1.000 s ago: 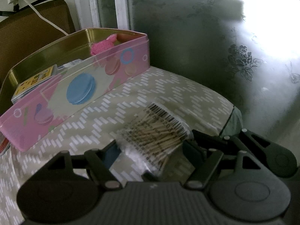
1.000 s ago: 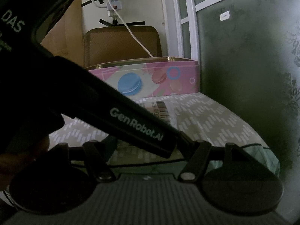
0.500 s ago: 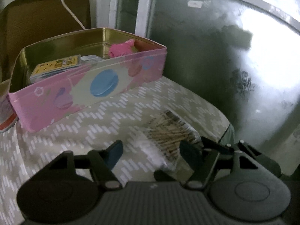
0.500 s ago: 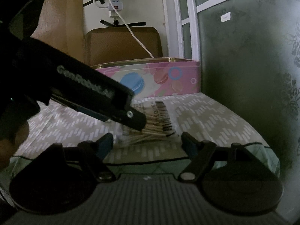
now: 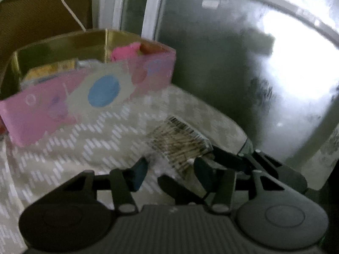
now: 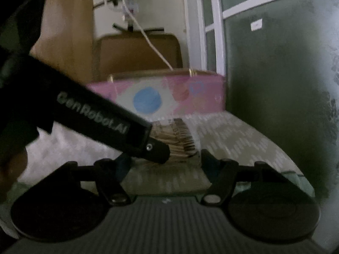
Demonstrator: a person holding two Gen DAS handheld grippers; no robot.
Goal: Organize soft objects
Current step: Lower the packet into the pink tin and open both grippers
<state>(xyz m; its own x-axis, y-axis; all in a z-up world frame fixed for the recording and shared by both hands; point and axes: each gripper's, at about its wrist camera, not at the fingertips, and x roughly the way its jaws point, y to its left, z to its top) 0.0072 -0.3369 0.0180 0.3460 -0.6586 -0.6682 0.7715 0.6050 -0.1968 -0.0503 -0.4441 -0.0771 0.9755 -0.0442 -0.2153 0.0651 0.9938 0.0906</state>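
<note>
Left tongs (image 5: 169,169) closing on cotton-swab packet (image 5: 180,141)
Packet on tabletop (image 5: 84,144), 5 o'clock of pink tin (image 5: 63,105); light, crinkly, slippery, best pinched at near edge. Right tongs (image 6: 163,163) open, empty.

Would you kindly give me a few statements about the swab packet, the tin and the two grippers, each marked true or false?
1. The packet of cotton swabs sits between the fingers of the left gripper, whose jaws have just been closing. True.
2. The pink tin has its lid on. False: it is open, showing a gold interior with a pink soft item and a yellow packet inside.
3. The packet lies on a patterned cloth. True.
4. The right gripper is clamped on the tin. False: its fingers stand apart, short of the tin, gripping nothing.
5. The swab packet is already inside the tin. False: it is outside, in front of it.
</note>
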